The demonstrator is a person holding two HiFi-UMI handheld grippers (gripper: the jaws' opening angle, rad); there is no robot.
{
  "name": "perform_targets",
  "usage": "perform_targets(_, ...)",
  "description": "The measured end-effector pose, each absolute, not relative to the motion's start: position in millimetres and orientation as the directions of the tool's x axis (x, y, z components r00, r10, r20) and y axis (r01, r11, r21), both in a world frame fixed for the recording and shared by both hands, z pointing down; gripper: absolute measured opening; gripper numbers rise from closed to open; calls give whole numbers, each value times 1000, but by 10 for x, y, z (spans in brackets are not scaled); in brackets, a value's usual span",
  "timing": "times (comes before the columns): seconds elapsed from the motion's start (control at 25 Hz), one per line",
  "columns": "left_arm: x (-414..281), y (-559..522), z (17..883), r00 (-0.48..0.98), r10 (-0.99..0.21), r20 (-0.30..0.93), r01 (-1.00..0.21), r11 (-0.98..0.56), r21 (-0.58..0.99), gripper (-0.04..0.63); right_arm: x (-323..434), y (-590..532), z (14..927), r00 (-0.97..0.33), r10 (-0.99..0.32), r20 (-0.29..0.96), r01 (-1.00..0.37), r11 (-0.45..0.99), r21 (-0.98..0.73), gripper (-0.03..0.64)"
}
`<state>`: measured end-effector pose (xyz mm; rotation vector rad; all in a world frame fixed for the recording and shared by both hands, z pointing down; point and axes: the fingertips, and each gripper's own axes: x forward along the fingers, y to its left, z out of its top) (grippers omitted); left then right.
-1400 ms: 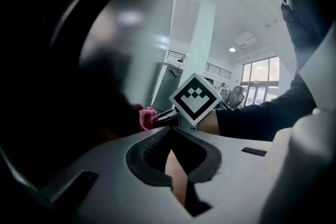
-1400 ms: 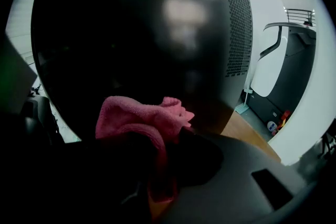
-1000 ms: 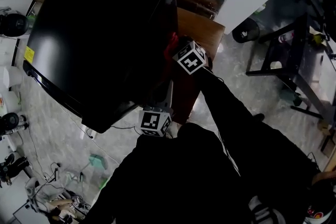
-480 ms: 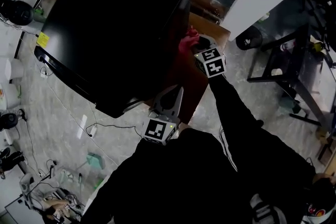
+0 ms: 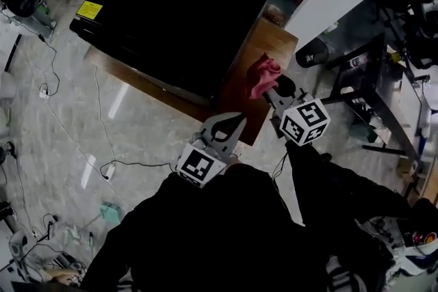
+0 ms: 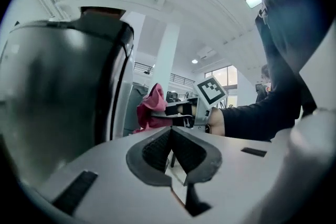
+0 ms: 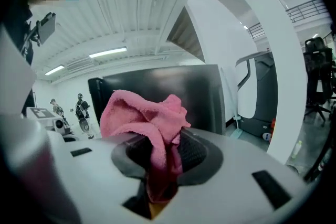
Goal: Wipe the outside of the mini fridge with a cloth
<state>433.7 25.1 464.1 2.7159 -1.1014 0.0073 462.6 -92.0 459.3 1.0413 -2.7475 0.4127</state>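
1. Head view: the black mini fridge stands on a wooden tabletop. The right gripper has its fingers clamped on the pink cloth. A second ago the cloth was pressed against the fridge's right side. It has since slid along that side toward the person, and it now sits just beside the fridge's near corner, seemingly off the surface. The left gripper hangs lower, near the tabletop's edge, as it did before.

2. Left gripper view: its fingers are pressed together with nothing between them. The fridge's curved side fills the left of the view. A thin gap shows between the fridge and the cloth, which the right gripper holds up.

3. Right gripper view: the cloth is bunched above the clenched fingers, with one fold pinched deep between them. The fridge's dark side stands behind it, apart.

4. Judgement: one stroke along this side looks finished, so the cloth must meet the fridge again for the next pass or another face.
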Motion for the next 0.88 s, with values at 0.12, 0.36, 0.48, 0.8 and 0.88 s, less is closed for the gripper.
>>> perform_targets(0.12,3858,589,4411,718,-694,47,-689,-700,188,5,4246,-381,4288,-743,-632,220,-668,722,-181,106)
perform_targets(0.36,2881,1097,4159,697,-717,26,-714,-690,120,5,3534,507,3744,-764,-633,124,-644,739,-199,106)
perform_targets(0.48,2468,1218,4022,675,-737,18,-735,-671,98,5,3233,771,3562,-774,-628,81,-628,748,-214,106)
perform_targets(0.8,1767,1259,3588,613,-789,-42,-786,-614,66,5,2513,1043,3519,-819,-572,32,-559,786,-263,106)
perform_targets(0.88,1699,1222,3536,600,-799,-43,-797,-601,52,5,2383,1061,3531,-837,-547,25,-532,803,-269,107)
